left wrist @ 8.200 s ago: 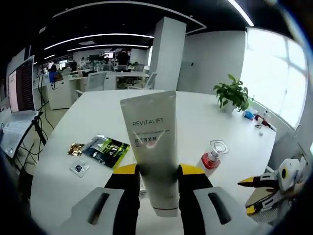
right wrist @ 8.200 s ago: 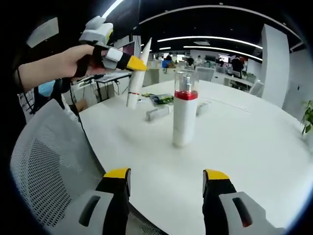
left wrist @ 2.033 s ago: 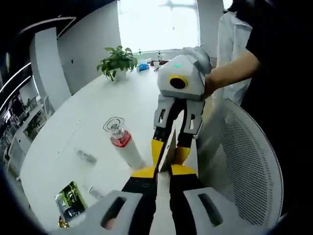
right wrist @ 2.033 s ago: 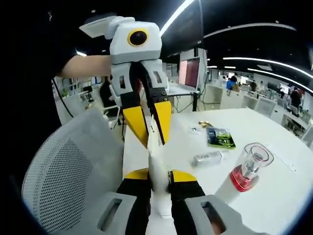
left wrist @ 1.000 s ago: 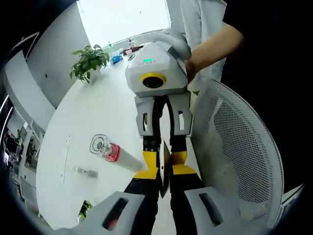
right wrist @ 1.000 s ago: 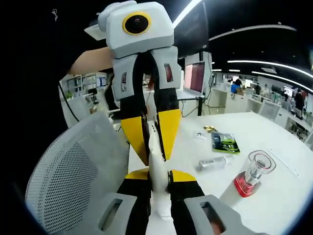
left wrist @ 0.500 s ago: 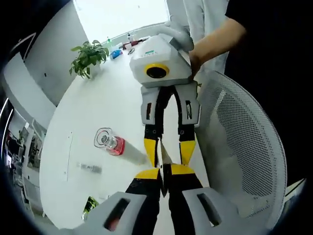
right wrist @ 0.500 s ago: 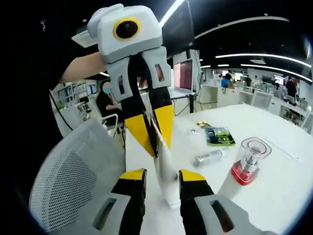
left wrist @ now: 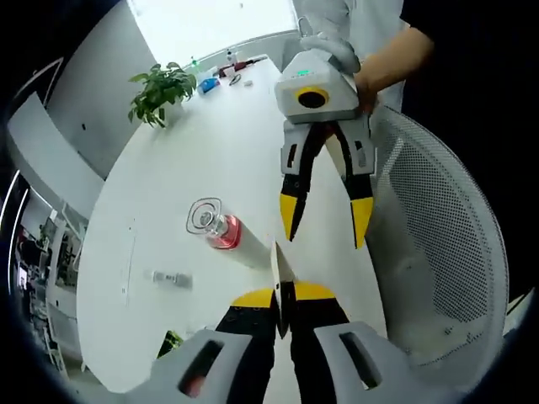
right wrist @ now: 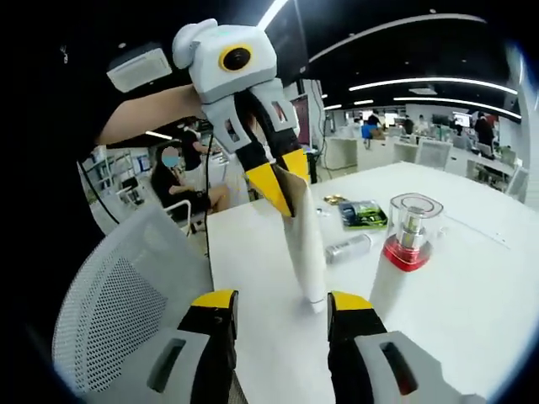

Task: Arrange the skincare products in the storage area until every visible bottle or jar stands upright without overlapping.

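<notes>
White tube (right wrist: pixel 306 244) pinched at its flat crimped end by left gripper (right wrist: pixel 283 180), jaws clamped tight on it. Hangs cap-down and tilted over white table (right wrist: pixel 472 328), near the edge by the chair. Cap at or just above the tabletop; contact not resolvable. In left gripper view, seen edge-on as a thin sliver rising from between the closed yellow tips

Right gripper (right wrist: pixel 279 306) spread wide, holding nothing. Tube's cap end sits between and just ahead of its two jaws, touching neither. In left gripper view, same gripper comes in from the top, yellow tips well apart and clear of the tube, held by a person's hand (left wrist: pixel 330 48)

Pump bottle (right wrist: pixel 402 252) standing upright just beside the tube, white body, red collar, clear cap. Not touching the tube

Small tube (right wrist: pixel 346 247) lying flat on the table behind those two. Green packet (right wrist: pixel 364 213) further back, flat, with gold packet (right wrist: pixel 334 199) just beside it

Mesh chair (right wrist: pixel 118 311) pushed up against the table edge, below the left gripper. Potted plant (left wrist: pixel 160 84) at the far end of the table in left gripper view, with small items near it, too small to identify
</notes>
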A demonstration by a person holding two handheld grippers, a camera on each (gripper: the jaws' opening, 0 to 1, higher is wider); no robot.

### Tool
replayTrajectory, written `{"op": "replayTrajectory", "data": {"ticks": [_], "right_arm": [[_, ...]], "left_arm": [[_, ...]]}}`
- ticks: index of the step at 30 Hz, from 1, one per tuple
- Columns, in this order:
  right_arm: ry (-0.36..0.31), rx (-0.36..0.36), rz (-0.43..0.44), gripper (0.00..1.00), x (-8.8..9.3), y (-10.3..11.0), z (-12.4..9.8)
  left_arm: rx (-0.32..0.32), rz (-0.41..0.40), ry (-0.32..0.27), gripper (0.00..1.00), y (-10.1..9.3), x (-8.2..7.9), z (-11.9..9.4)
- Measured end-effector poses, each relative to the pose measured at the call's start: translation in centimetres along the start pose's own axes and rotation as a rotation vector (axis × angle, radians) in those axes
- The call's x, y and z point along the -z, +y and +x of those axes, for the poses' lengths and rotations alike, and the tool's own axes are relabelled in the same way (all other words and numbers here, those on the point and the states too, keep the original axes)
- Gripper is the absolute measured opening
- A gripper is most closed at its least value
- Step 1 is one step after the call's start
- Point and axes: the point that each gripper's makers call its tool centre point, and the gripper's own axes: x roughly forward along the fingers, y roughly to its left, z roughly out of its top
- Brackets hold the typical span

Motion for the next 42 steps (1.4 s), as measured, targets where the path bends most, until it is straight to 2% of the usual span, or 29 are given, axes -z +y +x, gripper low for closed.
{"op": "replayTrajectory", "data": {"ticks": [3,9,17,29,33,39,42], "right_arm": [[0.002,0.009,0.004,0.43,0.3,-0.1,-0.2],[0.013,0.033,0.01,0.44,1.1,-0.1,-1.1],[0.005,0.081,0.038,0.53,1.5,-0.1,-2.5],[0.023,0.136,0.036,0.64,2.2,0.1,-3.3],[0.013,0.17,0.045,0.71,2.5,-0.1,-3.9],[0.012,0.232,0.085,0.78,3.2,-0.9,-4.7],[0.004,0.254,0.094,0.79,3.4,-1.2,-4.8]], "left_arm": [[-0.006,-0.002,-0.002,0.08,0.7,0.1,0.2],[-0.02,-0.021,-0.009,0.08,3.2,0.2,1.0],[-0.012,-0.04,-0.02,0.08,5.1,0.1,1.7],[-0.002,-0.084,-0.059,0.09,6.5,0.2,2.0],[0.015,-0.116,-0.061,0.09,6.6,0.2,2.0],[0.011,-0.116,-0.071,0.09,6.3,-0.3,2.2],[0.014,-0.126,-0.078,0.09,6.3,-0.3,2.2]]}}
